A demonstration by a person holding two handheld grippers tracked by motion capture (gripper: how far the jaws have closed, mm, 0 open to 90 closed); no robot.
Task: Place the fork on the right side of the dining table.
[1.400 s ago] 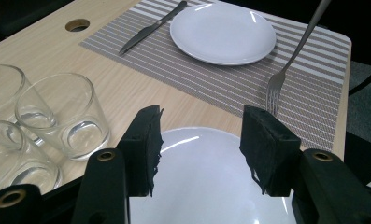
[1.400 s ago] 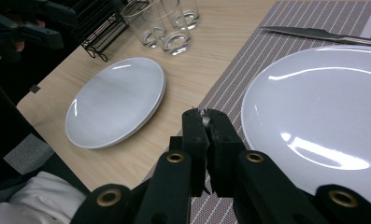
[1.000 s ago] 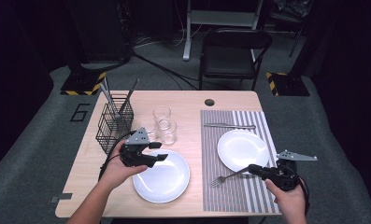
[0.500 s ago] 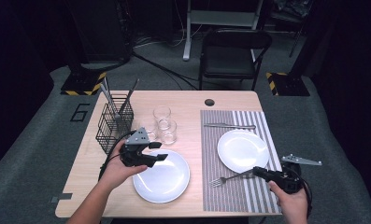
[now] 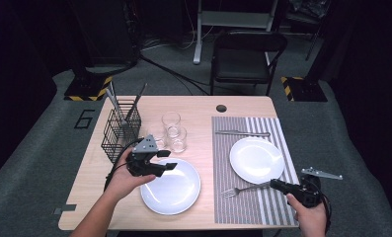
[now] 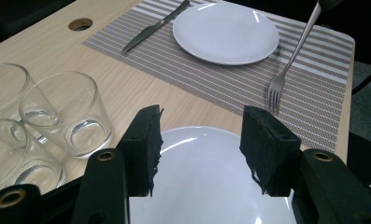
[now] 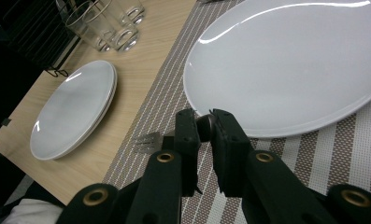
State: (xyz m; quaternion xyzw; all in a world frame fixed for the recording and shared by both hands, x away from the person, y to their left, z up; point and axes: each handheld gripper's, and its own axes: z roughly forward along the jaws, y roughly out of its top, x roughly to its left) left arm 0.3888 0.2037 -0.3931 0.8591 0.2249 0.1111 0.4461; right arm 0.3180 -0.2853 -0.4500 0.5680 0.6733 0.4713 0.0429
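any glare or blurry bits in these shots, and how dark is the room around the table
High view: the table is lit, the floor and walls around it fall to near black. Left gripper view: soft sheen on the near plate, and the black tool up close looks soft. Right gripper view: bright streaks of glare on the plate on the striped mat; the glasses are blurred.

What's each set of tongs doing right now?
Left tongs: open, empty, over the white plate.
Right tongs: shut on the fork, jaws just easing open.
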